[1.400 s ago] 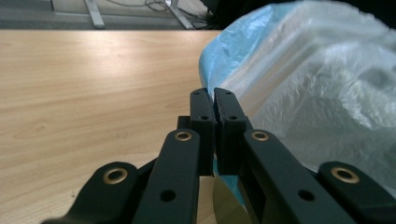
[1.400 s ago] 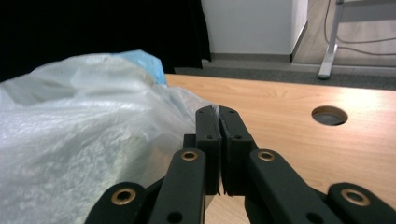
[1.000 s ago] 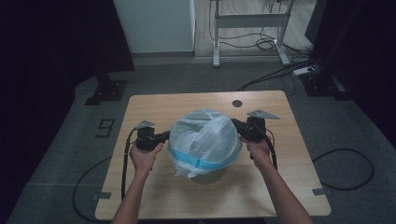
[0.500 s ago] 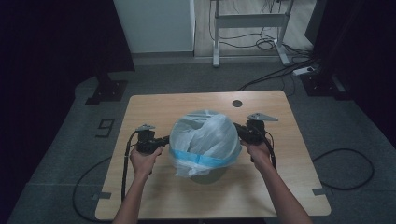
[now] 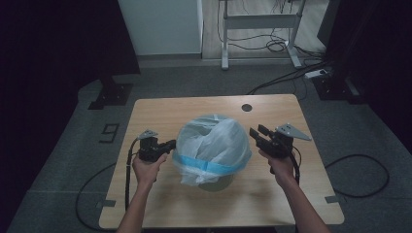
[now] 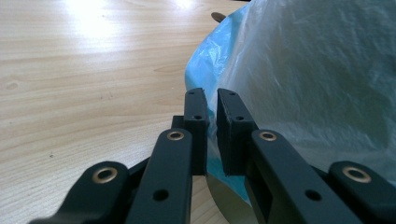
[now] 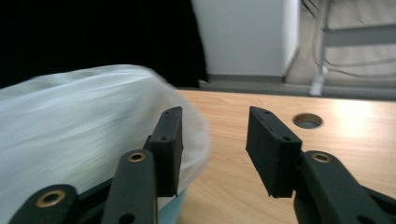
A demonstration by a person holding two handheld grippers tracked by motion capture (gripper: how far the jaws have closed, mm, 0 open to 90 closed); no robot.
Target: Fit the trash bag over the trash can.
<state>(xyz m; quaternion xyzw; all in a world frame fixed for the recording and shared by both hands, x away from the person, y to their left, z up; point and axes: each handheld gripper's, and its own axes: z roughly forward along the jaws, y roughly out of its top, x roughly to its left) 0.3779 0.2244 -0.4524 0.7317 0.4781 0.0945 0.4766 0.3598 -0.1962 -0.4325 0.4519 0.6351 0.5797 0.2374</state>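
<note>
Wooden table (image 5: 160, 194) is seen from above, pale and bare along its near edge, with a small round hole (image 5: 247, 107) near its far side. At its middle stands a bin (image 5: 216, 182), whose grey wall is seen under a thin, whitish plastic bag (image 5: 214, 143). The bag is puffed up into a dome over the bin, and a blue band (image 5: 209, 166) runs around its lower edge. Loose film is draped down the near side of the bin.

The left gripper (image 5: 167, 145) is held by the person's left hand (image 5: 145, 167) at the left side of the bag. In the left gripper view its 2 jaws are nearly closed, with a narrow gap between them, and the blue edge of the bag (image 6: 205, 79) is pinched between them.

The right gripper (image 5: 256, 135) is held by the right hand (image 5: 282, 167) just beside the right side of the bag. In the right gripper view its 2 jaws are spread wide and nothing is held; the bag (image 7: 74, 126) lies against the outer side of one jaw, blurred.
</note>
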